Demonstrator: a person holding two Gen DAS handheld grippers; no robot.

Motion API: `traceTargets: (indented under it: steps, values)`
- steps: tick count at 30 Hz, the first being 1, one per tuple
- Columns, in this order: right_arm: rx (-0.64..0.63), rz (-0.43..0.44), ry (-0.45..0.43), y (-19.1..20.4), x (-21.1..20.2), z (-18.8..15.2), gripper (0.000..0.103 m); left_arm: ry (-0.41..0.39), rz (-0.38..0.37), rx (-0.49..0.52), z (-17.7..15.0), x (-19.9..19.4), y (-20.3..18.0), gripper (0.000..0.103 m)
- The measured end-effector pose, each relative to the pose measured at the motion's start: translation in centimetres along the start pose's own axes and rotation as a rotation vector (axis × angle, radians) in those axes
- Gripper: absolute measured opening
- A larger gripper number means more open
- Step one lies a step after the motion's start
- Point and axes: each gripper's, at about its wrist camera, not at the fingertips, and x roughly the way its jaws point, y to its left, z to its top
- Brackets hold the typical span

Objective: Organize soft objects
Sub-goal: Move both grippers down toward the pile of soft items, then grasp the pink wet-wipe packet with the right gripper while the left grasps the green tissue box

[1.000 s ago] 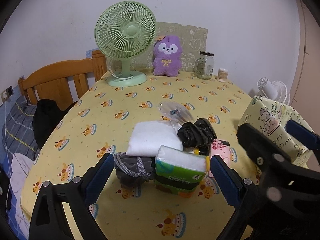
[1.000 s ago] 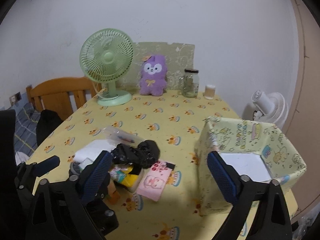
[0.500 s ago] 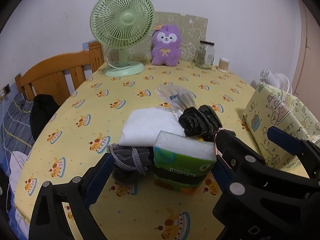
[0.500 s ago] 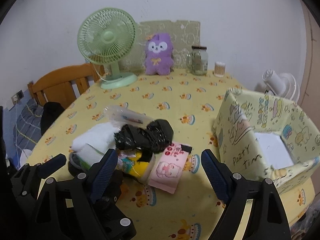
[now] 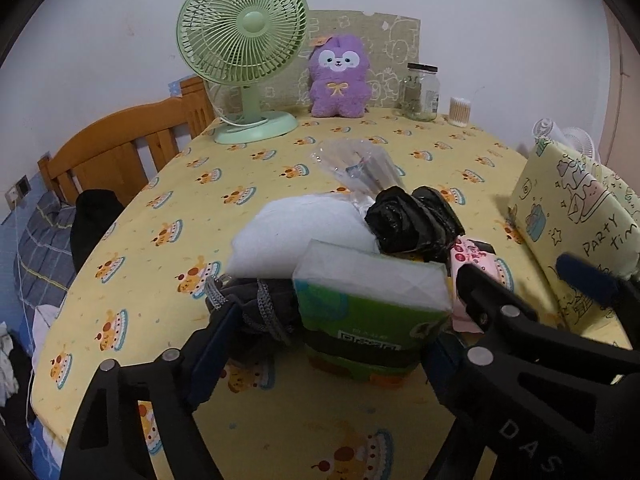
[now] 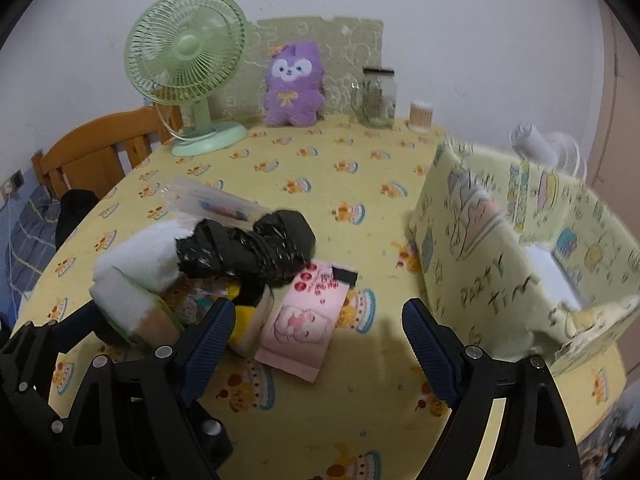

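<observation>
While every soft item lay piled on the tabletop [image 6: 320, 168] and the box [image 6: 472, 248] at 3 o'clock held none, the left tongs [image 5: 320, 344] were closing around the tissue pack [image 5: 372, 304] without gripping it, and the right tongs [image 6: 316, 344] stood released.

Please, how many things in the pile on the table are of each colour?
White: 1, the white pad
Green: 1, the tissue pack
Black: 1, the black bag
Pink: 1, the pink packet
Grey: 1, the grey cloth
Yellow: 1, the yellow item
Clear: 1, the clear bag
Total: 7
</observation>
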Motion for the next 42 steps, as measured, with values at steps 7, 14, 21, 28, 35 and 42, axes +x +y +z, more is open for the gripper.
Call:
traceTargets:
  steps: [7, 14, 21, 28, 35, 42]
  values:
    - [0.027, 0.001, 0.035, 0.4, 1.3, -0.2, 0.088, 0.004, -0.001, 0.011, -0.4, -0.1, 0.1, 0.08]
    - [0.038, 0.025, 0.061, 0.6, 2.1, -0.5, 0.071, 0.009, 0.001, 0.012, -0.7, 0.0, 0.1, 0.079]
    - [0.072, 0.067, 0.057, 0.3, 1.6, -0.4, 0.064, 0.005, -0.018, -0.016, -0.7, -0.3, 0.6, 0.072]
    - [0.076, 0.027, 0.046, 0.2, 1.6, -0.3, 0.063, 0.001, -0.02, -0.019, -0.6, -0.4, 0.7, 0.063]
    - [0.069, -0.012, 0.052, 0.0, 1.7, -0.3, 0.058, -0.016, -0.005, -0.007, -0.3, 0.1, 0.5, 0.063]
    - [0.089, -0.009, 0.101, -0.1, 3.4, -0.1, 0.058, -0.018, 0.021, 0.023, -0.3, 0.6, 0.2, 0.063]
